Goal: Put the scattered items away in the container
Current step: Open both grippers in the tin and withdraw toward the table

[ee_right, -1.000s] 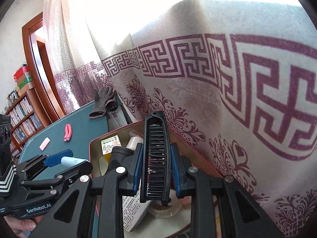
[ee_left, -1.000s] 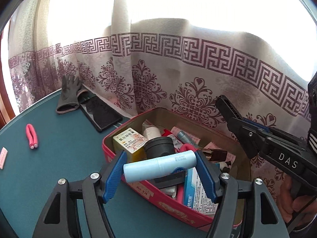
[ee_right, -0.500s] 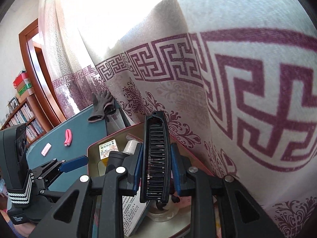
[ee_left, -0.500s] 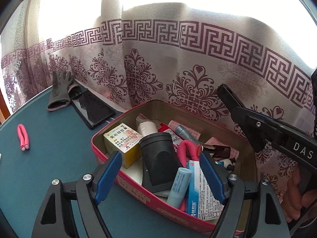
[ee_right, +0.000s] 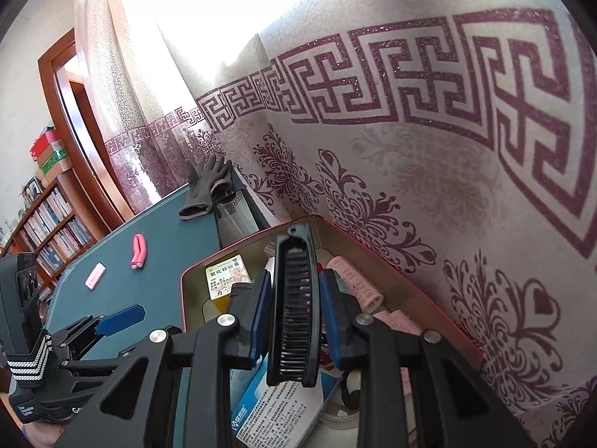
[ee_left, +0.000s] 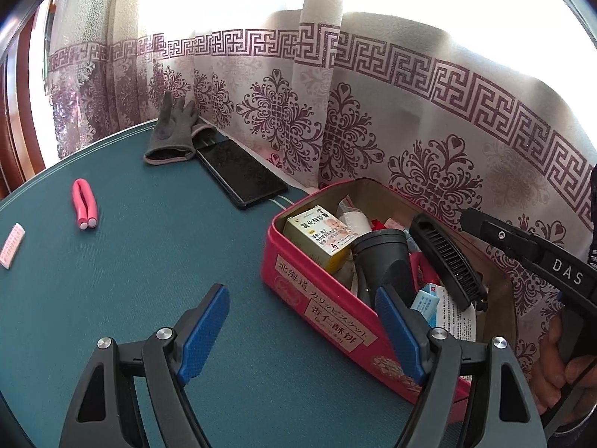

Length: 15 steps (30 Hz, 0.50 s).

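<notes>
A red tin stands on the teal table against the curtain, packed with a yellow medicine box, a black cup-shaped piece and several packets. My left gripper is open and empty, low over the table just left of the tin. My right gripper is shut on a black comb, which hangs over the tin's inside. In the left wrist view the comb slants above the tin's contents. A pink curler and a small pink packet lie loose at the far left.
A grey glove and a black phone lie at the table's back edge by the patterned curtain. A bookshelf and wooden door frame stand beyond the table. A hand holds the right gripper's handle.
The left gripper let a light-blue tube drop into the tin, opened wider and slid left, off the tin. The right gripper carried the comb down over the tin.
</notes>
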Each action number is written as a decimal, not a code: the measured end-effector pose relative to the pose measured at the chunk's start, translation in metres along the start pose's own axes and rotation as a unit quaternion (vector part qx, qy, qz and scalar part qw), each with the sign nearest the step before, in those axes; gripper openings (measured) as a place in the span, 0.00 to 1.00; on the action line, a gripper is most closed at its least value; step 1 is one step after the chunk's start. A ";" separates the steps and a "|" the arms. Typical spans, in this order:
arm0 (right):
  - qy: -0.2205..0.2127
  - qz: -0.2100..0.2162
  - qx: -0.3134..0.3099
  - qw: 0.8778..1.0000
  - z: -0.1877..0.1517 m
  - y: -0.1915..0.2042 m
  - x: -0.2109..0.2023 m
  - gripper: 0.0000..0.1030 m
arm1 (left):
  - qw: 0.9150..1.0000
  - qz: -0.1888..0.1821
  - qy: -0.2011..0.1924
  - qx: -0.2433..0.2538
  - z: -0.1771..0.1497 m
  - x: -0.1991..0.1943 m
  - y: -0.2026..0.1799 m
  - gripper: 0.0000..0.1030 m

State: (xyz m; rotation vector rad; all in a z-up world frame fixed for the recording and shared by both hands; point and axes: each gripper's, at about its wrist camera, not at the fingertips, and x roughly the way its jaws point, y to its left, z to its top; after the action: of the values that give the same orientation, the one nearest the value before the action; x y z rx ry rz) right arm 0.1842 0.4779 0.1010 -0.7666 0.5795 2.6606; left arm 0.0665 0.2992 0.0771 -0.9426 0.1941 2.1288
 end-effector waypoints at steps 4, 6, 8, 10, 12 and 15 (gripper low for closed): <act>0.005 -0.007 0.001 1.000 -0.002 0.001 0.001 0.29 | 1.000 0.007 0.002 -0.019 -0.003 -0.001 0.014 0.80; 0.006 -0.011 0.000 1.000 -0.002 0.002 0.001 0.29 | 1.000 0.009 0.002 -0.027 -0.005 -0.002 0.020 0.80; 0.007 -0.012 -0.001 1.000 -0.003 0.005 0.001 0.29 | 0.999 0.010 0.001 -0.031 -0.006 -0.004 0.025 0.80; 0.007 -0.012 -0.005 1.000 -0.002 0.011 0.000 0.29 | 0.999 0.011 0.000 -0.034 -0.008 -0.006 0.029 0.80; 0.006 -0.009 -0.011 1.000 -0.002 0.018 0.000 0.29 | 0.999 0.013 0.000 -0.038 -0.009 -0.007 0.034 0.80; 0.005 0.001 -0.024 1.000 -0.002 0.033 0.001 0.29 | 0.999 0.018 -0.001 -0.047 -0.012 -0.010 0.044 0.80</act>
State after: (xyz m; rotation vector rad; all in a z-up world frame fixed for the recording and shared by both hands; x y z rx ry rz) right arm 0.1711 0.4485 0.1087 -0.7947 0.5210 2.6816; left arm 0.0461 0.2575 0.0683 -0.9981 0.1116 2.1886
